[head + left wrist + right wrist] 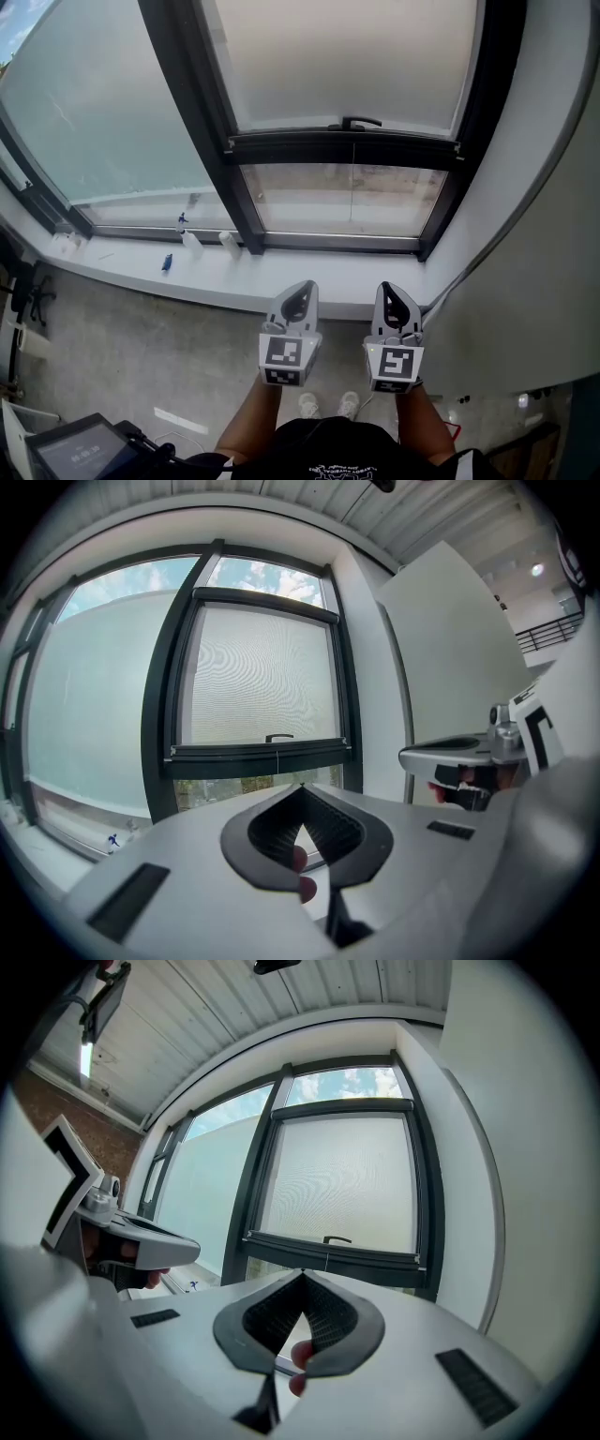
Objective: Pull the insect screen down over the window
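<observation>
Left gripper (302, 287): jaws fully together, tips meeting, nothing between them. Right gripper (387, 288): same, closed and empty. I've got both side by side, low in front of the body, near the edge of the sill (234, 281). Screen (347, 56) is well apart from both, up ahead of the tips; neither touches it. Its bottom bar (342, 147) sits most of the way down the window, with the handle (361, 122) centred on top of it. A strip of bare glass (347, 199) shows between the bar and the lower frame (342, 244). In both gripper views the bar and handle appear just above the closed tips. Small bottles (190, 241) stand on the sill to the left.
</observation>
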Demonstrator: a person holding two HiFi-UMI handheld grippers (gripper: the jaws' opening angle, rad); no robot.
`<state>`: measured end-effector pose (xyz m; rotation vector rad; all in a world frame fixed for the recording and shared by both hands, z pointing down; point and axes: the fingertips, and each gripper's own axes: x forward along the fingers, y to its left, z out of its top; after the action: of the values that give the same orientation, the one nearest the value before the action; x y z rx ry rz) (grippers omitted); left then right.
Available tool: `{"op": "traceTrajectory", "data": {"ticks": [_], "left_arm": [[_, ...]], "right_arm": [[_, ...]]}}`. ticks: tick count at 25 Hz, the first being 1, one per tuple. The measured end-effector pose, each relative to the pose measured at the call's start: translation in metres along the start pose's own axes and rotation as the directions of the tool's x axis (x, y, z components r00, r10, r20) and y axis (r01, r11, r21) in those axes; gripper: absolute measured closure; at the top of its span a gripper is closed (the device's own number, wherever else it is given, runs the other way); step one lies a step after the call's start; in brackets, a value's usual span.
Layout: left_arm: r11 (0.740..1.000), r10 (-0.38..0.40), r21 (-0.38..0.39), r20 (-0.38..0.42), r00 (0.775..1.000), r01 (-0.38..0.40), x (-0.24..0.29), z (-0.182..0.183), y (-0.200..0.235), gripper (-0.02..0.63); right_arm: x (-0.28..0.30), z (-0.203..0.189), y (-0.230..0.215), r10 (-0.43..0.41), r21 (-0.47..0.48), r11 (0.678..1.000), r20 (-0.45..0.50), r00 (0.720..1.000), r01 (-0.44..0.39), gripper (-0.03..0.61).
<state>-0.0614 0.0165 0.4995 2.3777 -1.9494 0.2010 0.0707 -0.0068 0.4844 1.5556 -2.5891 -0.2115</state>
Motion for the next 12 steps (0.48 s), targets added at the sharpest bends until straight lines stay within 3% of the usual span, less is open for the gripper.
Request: {"op": "traceTrajectory", "data": {"ticks": [5, 10, 12], "left_arm": [[1.000, -0.010, -0.008, 0.006, 1.000, 0.010, 0.001, 0.002, -0.004, 0.611], [0.998, -0.047, 0.036, 0.016, 0.999, 0.046, -0.021, 0.010, -0.011, 0.611], [0.999, -0.044, 0.008, 0.023, 0.999, 0.043, -0.013, 0.011, -0.011, 0.611]], "right_arm": [[0.000, 0.002, 0.004, 0.010, 0.002, 1.000, 0.024, 1.000, -0.010, 0.577], [-0.018, 0.009, 0.014, 0.007, 0.002, 1.000, 0.014, 1.000, -0.007, 0.575], [-0.009, 0.005, 0.013, 0.012, -0.001, 1.000, 0.012, 1.000, -0.012, 0.575]]}}
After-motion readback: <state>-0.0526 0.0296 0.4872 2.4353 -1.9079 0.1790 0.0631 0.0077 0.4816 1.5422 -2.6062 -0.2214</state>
